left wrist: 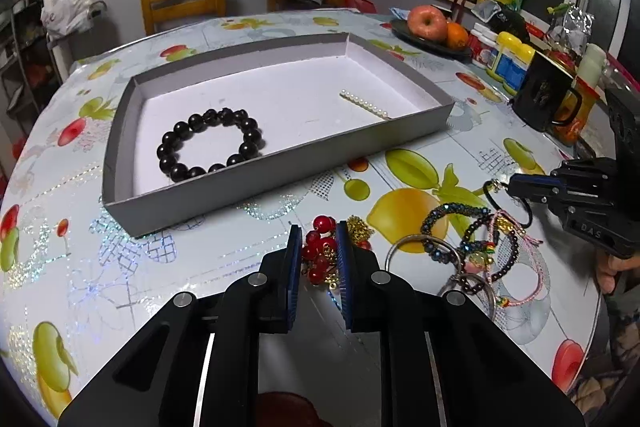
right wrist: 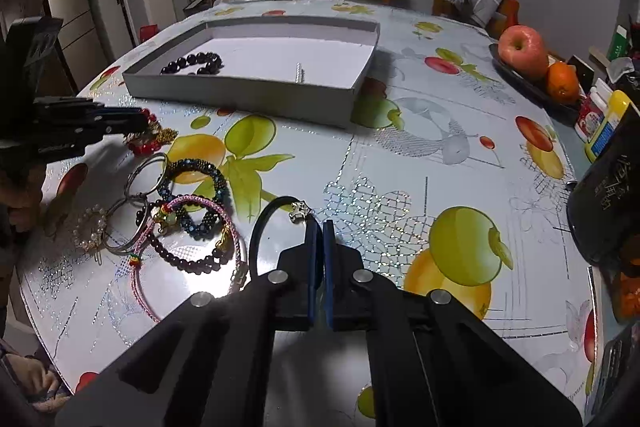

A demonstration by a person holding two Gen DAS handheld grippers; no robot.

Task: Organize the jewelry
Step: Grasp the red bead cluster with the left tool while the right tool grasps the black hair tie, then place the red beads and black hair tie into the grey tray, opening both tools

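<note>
My left wrist camera sits low over the table [left wrist: 224,267], looking forward along its own fingers toward the grey tray [left wrist: 280,183] at centre frame, with chairs and wall along the top. My right wrist camera looks across the same table [right wrist: 400,147] from further right, so the tray [right wrist: 248,95] lands in its upper left. Both views share the tray, the loose bracelet pile [left wrist: 476,247] [right wrist: 180,215] and the fruit plate [left wrist: 404,35] [right wrist: 520,79]. Each camera catches the other gripper at its frame edge.
</note>
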